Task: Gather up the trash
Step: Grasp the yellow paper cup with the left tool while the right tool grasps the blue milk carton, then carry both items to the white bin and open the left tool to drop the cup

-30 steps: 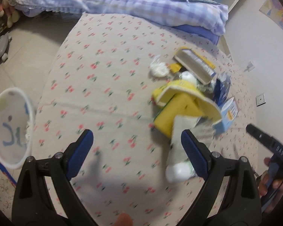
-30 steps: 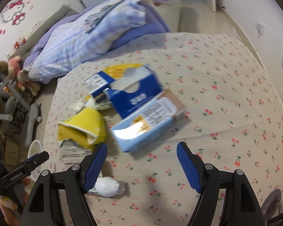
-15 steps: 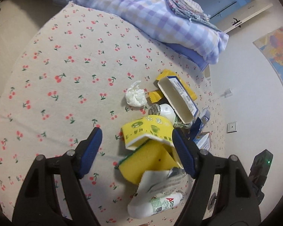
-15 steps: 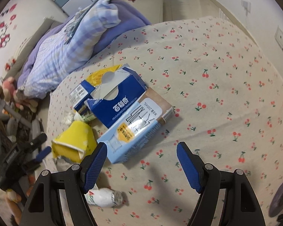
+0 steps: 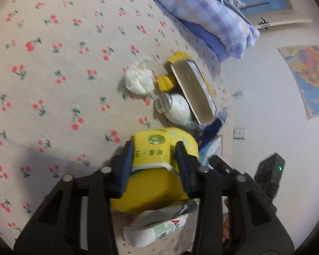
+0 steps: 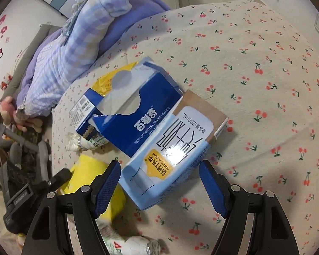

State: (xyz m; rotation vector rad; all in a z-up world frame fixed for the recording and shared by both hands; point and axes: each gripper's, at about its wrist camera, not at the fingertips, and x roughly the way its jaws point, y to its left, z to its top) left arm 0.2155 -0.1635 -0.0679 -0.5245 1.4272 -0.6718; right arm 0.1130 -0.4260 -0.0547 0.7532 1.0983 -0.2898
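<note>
Bed: cream bedsheet printed with red cherries; a checked lilac-and-white quilt is heaped at its far end.
Trash pile: clustered on the sheet near the wall-side edge, the pieces touching or overlapping.
Cartons, count: four seen. One crumpled yellow paper carton; one dark blue torn-open biscuit box; one light blue milk carton lying flat; one long open cardboard box with yellow and blue sides.
Bottles, count: two small white plastic bottles, one beside the long box, one below the yellow carton.
Tissue, count: one crumpled white tissue wad, just left of the long box.
Left claw: its jaws have just been closing, and the blue pads press both sides of the yellow carton.
Right claw: jaws spread wide, pads on either side of the near end of the light blue milk carton, not touching it.
Open room: a wide bare stretch of sheet left of the pile in the left wrist view, and right of the milk carton in the right wrist view.
Edges: the wall lies close behind the pile.
</note>
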